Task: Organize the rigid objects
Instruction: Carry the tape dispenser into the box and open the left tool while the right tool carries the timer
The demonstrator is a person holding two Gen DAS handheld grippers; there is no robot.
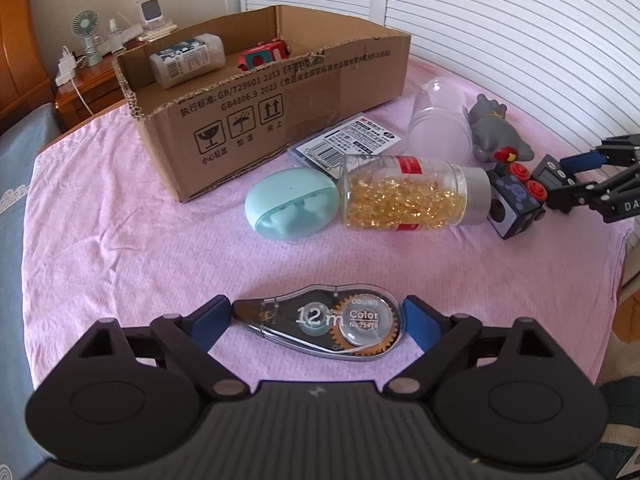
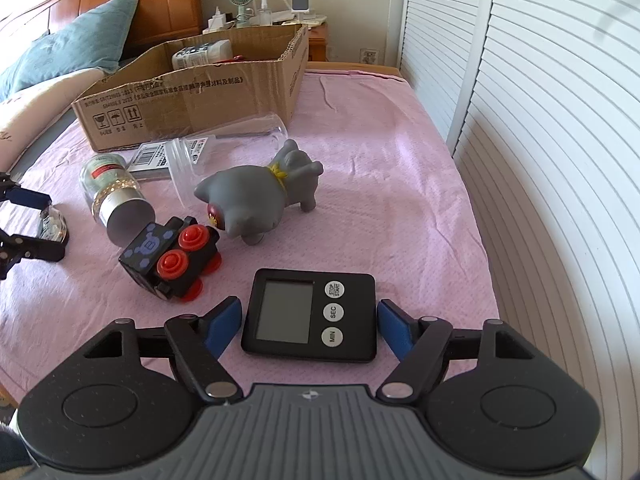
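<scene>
Two grippers angled down, left gripper jaws apart w/ tape dispenser between, right gripper apart around timer

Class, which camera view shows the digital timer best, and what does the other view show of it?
The right wrist view: the timer lies face up between the right gripper's jaws, screen and buttons readable. The left wrist view shows it only at the far edge, mostly hidden by that gripper.

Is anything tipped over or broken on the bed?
Yes. The capsule bottle and the clear cup lie on their sides, not upright. The toy train sits tilted. The box has a ragged, torn top edge. Nothing has spilled.
</scene>
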